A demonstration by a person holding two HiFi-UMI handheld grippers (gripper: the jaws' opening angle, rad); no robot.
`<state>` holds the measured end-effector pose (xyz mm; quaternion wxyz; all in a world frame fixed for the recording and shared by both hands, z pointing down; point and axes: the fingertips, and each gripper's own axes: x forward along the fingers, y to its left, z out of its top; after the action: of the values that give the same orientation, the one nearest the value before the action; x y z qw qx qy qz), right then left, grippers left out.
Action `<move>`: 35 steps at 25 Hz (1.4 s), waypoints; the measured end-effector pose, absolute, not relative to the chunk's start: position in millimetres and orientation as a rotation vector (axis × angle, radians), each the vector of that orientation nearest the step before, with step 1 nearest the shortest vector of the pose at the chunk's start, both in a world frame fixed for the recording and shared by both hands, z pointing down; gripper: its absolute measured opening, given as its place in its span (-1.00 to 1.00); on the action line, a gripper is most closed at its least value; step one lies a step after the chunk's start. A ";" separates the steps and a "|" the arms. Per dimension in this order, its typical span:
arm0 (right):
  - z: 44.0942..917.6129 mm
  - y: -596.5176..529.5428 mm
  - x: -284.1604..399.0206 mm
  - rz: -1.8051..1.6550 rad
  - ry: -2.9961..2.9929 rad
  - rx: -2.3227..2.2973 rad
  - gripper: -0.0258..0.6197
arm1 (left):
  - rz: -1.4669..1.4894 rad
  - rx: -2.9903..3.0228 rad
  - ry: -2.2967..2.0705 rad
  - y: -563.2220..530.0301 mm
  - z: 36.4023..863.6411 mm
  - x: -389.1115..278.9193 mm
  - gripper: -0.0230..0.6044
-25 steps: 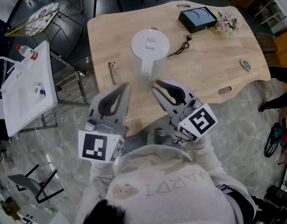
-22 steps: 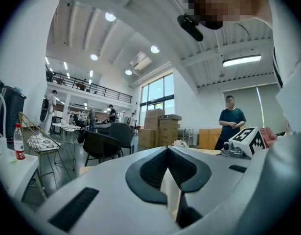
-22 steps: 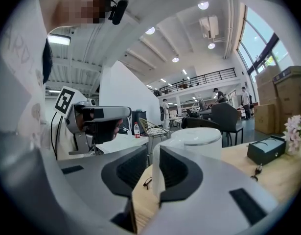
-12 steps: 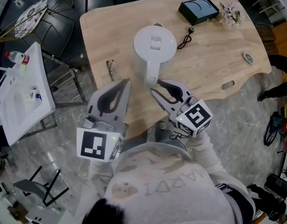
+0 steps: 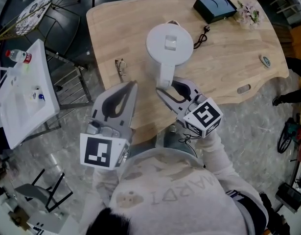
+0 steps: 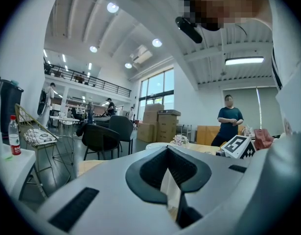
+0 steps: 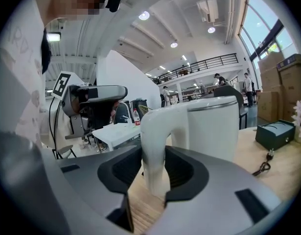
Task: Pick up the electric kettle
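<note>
In the head view, the white electric kettle (image 5: 170, 42) stands on the wooden tabletop (image 5: 223, 62), its handle (image 5: 163, 76) pointing to the near edge. The right gripper (image 5: 173, 88) reaches that handle, and the left gripper (image 5: 131, 86) hangs to the left, over the near edge. In the left gripper view, the left gripper (image 6: 169, 153) has its jaws drawn together with nothing held. In the right gripper view, the right gripper (image 7: 154, 156) has its jaws apart, one on either side of the handle (image 7: 154, 131), with the kettle body (image 7: 211, 126) just beyond.

The person's sweatshirt (image 5: 175, 192) bears upside-down letters reading roughly "MARDI".
</note>
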<state>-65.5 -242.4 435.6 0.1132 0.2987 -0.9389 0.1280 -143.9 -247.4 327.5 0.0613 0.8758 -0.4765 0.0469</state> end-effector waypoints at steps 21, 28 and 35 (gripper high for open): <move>453.8 -251.6 -97.4 0.345 -2.744 0.715 -0.47 | 0.167 2.624 -1.484 -250.5 332.4 -156.2 -0.45; 455.0 -253.5 -108.3 0.329 -2.750 0.687 -0.47 | 0.181 2.600 -1.490 -248.8 335.2 -158.9 -0.45; 455.9 -259.2 -110.2 0.291 -2.739 0.713 -0.61 | 0.186 2.590 -1.510 -247.1 334.9 -164.4 -0.45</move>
<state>-110.2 -259.2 455.9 0.1474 0.2478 -0.9522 0.1012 -164.4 -247.1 334.9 0.0691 0.8602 -0.5015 0.0617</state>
